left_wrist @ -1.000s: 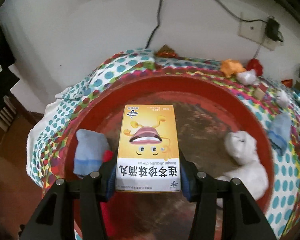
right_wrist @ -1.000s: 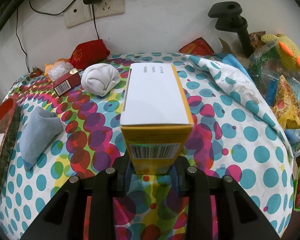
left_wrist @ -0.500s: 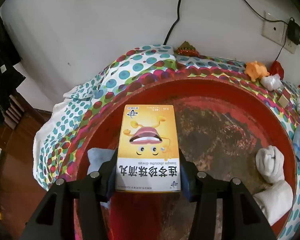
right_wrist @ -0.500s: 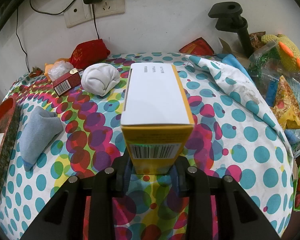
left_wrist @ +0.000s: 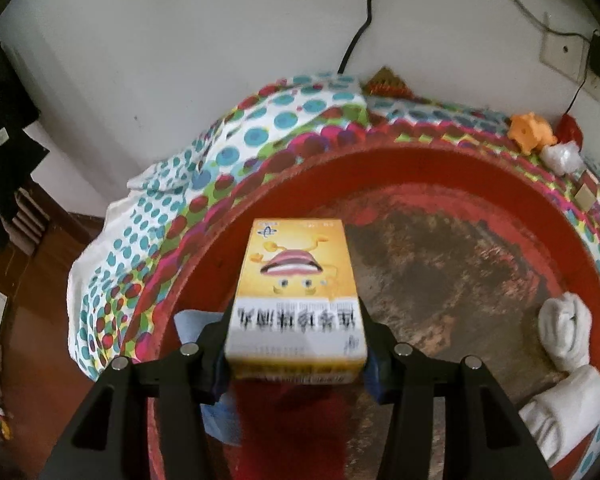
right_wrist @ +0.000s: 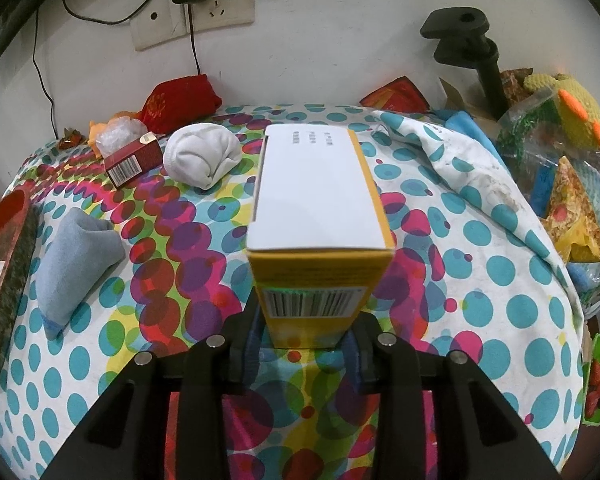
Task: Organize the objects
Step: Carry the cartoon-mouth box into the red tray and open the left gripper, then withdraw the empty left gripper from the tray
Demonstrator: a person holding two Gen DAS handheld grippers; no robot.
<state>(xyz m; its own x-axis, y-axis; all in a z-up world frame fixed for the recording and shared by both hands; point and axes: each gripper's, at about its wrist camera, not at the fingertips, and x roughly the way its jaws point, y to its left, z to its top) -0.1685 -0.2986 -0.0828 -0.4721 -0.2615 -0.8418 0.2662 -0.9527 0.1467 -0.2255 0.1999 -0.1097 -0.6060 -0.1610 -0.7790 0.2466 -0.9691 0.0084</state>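
Left side first: over the last second, swung further over the red tray (left_wrist: 452,160), toward its left rim, with the tray floor now filling most of the left wrist view and the blue sock (left_wrist: 192,320) slipping almost wholly behind the left gripper (left_wrist: 296,344). Reads as a carry toward a drop spot inside the tray, so probably the placing step of the tidy-up, not yet a release. Clamped at mid-width on the yellow cartoon box (left_wrist: 298,292), pads against both long sides, box face up and pointing away along the fingers, apparently above the tray floor near the left rim. White socks (left_wrist: 564,332) lying at the tray's right rim, well apart from the box.

Further right, on the spotted tablecloth (right_wrist: 500,300): hardly any shift in place. Jaws of the right gripper (right_wrist: 310,336) have just been opening a little, with the yellow barcode box (right_wrist: 316,240) between them; pads look close against or just leaving its narrow sides, too fine to tell for certain. Box near the middle of the cloth, white top up, barcode end toward the camera; resting on the cloth or just above it, not decidable here. Suggests a let-go beginning there. Grey-blue sock (right_wrist: 76,256) toward the left edge, rolled white sock (right_wrist: 202,156) and small red box (right_wrist: 134,160) toward the far-left corner, all clear of the gripper.
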